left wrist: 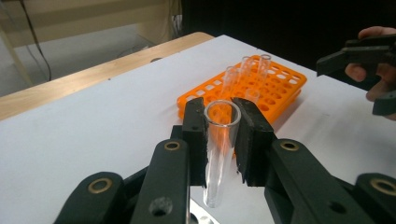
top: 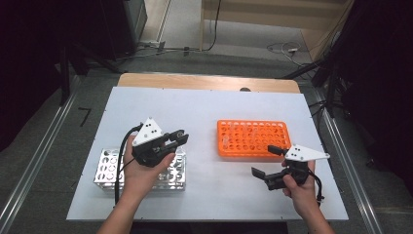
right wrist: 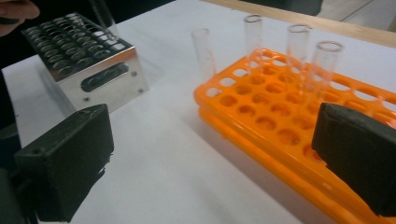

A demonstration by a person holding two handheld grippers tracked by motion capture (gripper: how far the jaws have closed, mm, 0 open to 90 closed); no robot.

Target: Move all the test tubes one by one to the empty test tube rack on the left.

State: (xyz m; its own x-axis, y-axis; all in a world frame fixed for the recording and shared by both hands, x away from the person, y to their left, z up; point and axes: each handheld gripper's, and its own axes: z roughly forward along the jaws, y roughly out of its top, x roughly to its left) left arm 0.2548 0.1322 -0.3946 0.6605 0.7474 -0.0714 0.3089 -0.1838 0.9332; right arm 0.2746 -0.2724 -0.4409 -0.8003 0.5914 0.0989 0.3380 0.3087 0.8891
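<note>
A person sits at a table covered by a white sheet (top: 204, 107), holding a black two-jaw gripper in each hand.

The left gripper (left wrist: 223, 135) is clamped on a clear glass tube (left wrist: 219, 154). The tube stands nearly upright between the two jaws, open mouth up, and its rounded bottom hangs below the pads. In the high view this gripper (top: 176, 138) is over the near right part of a metal rack (top: 109, 168), a shiny block with rows of round holes. The metal rack sits well to the left of the orange rack.

The orange rack (top: 253, 139) is a flat plastic tray of many holes, lying on the sheet right of centre. In the right gripper view, four clear tubes stand upright in holes toward one end of the orange rack (right wrist: 261, 116): one (right wrist: 203, 52) at the corner and three more (right wrist: 299, 51) in a loose row beside it.

The right gripper (top: 267, 160) is just in front of the orange rack's near right corner, jaws spread wide with nothing between them. In its own view the two black pads (right wrist: 70, 163) stand far apart, one toward the metal rack (right wrist: 84, 60), the other over the orange rack's edge.
</note>
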